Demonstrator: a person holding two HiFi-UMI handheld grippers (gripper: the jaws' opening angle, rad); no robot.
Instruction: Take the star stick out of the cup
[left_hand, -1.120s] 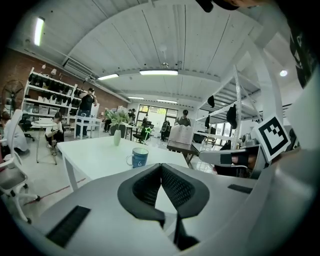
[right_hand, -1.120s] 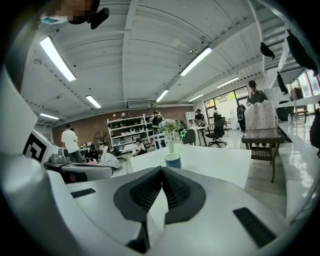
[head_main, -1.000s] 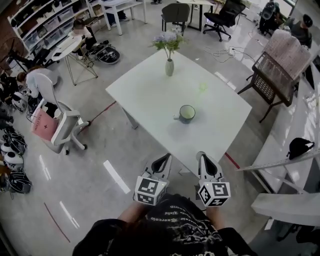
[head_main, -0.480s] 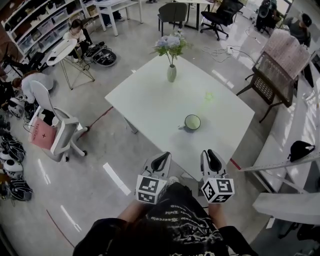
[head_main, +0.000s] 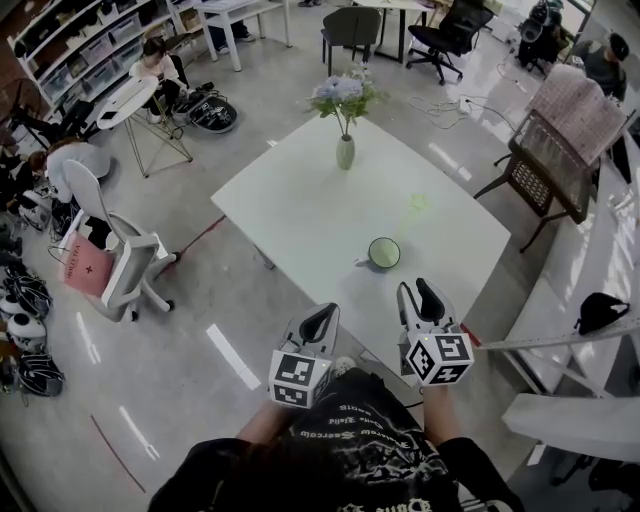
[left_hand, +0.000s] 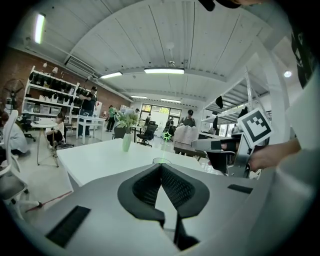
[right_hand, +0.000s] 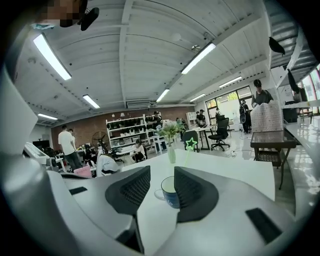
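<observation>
A dark mug (head_main: 381, 253) stands on the white table (head_main: 300, 195), with a thin green star stick (head_main: 416, 205) leaning out of it to the far right. Both grippers hover short of the table's near edge, well away from the mug. The jaws of my left gripper (head_main: 323, 320) are shut and hold nothing; its view shows the mug's rim (left_hand: 161, 161) and the star (left_hand: 167, 136) beyond the tips. My right gripper (head_main: 417, 295) is opening. Nothing lies between its pads, and the mug (right_hand: 170, 193) and star (right_hand: 190, 144) show through the gap.
A vase of flowers (head_main: 345, 148) stands at the table's far corner. A white office chair (head_main: 115, 245) with a pink bag is on the floor to the left. A dark wire rack (head_main: 555, 130) and white shelving (head_main: 590, 300) stand to the right. People sit at desks far back.
My right gripper's jaws have come apart from shut. Both grippers have edged a little forward toward the table's near edge, and the view has shifted slightly.
</observation>
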